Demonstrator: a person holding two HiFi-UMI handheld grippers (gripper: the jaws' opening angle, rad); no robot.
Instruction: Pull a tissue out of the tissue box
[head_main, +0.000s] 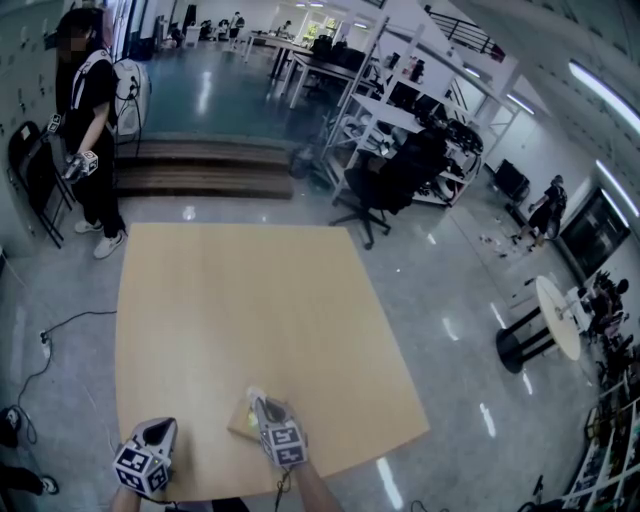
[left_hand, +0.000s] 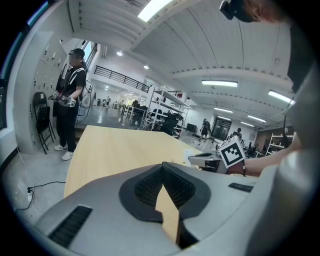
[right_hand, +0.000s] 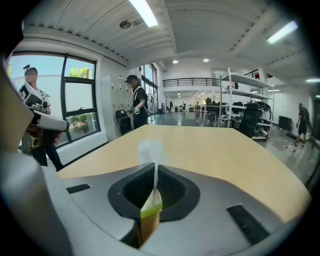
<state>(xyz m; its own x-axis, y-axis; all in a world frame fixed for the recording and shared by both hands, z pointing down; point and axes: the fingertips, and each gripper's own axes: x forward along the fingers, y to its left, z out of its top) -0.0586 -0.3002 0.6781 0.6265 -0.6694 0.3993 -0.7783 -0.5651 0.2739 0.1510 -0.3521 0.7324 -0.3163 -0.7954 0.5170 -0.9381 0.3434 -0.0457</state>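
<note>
Item: tissue box (head_main: 243, 417), on counter (head_main: 250, 300) at its 6 o'clock edge; right tongs (right_hand: 155, 168) clamped onto tissue (right_hand: 150, 150), set to draw it out; left tongs (left_hand: 163, 165) closed, empty, parked at box's 8 o'clock, apparently sparing the pull path.

The head view looks steeply down onto the table (head_main: 250, 320); each gripper view sits low, close behind its own jaws, facing across that tabletop; all share the standing person (head_main: 90, 130); the left gripper view also catches the right gripper (left_hand: 197, 159).

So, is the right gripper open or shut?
Shut: the right gripper pinches the white tissue between its jaws; it sticks up above them.
</note>
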